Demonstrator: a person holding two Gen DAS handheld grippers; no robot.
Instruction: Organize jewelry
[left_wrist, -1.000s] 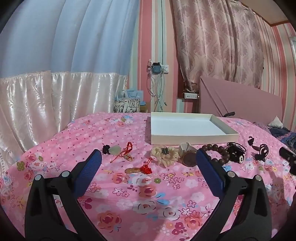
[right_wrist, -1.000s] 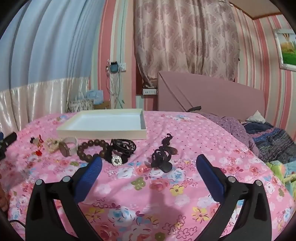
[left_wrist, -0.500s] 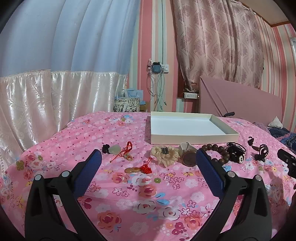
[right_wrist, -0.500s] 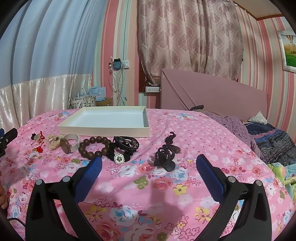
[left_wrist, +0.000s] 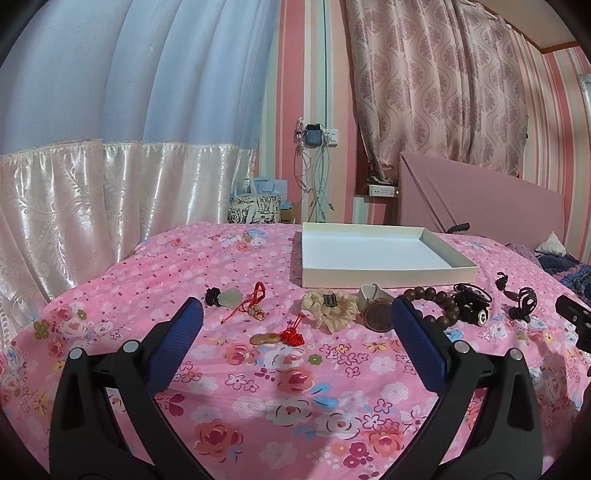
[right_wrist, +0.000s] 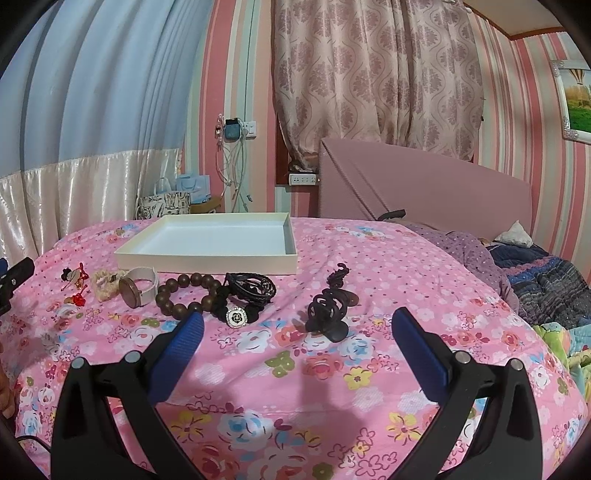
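Observation:
An empty white tray (left_wrist: 388, 275) (right_wrist: 207, 264) sits on the pink floral bedspread. In front of it lies a row of jewelry: a jade pendant (left_wrist: 229, 297), a red-cord charm (left_wrist: 256, 302), a coin with a red knot (left_wrist: 280, 336), a beige scrunchie (left_wrist: 328, 306), a watch (left_wrist: 376, 314) (right_wrist: 138, 290), a brown bead bracelet (left_wrist: 432, 299) (right_wrist: 188, 295), a black bracelet with a flower charm (right_wrist: 251, 295) and a black hair claw (right_wrist: 328, 310). My left gripper (left_wrist: 297, 314) is open above the bedspread before the coin. My right gripper (right_wrist: 297, 317) is open before the hair claw.
A pink headboard (right_wrist: 424, 192) and a rumpled dark blanket (right_wrist: 546, 277) are at the right. Curtains, a wall socket with cables (left_wrist: 314, 147) and gift bags (left_wrist: 258, 206) stand behind the bed. The bed edge drops away at the left.
My right gripper has moved a little forward and to the left, so the jewelry row and tray look closer. My left gripper has hardly moved. Both stay open.

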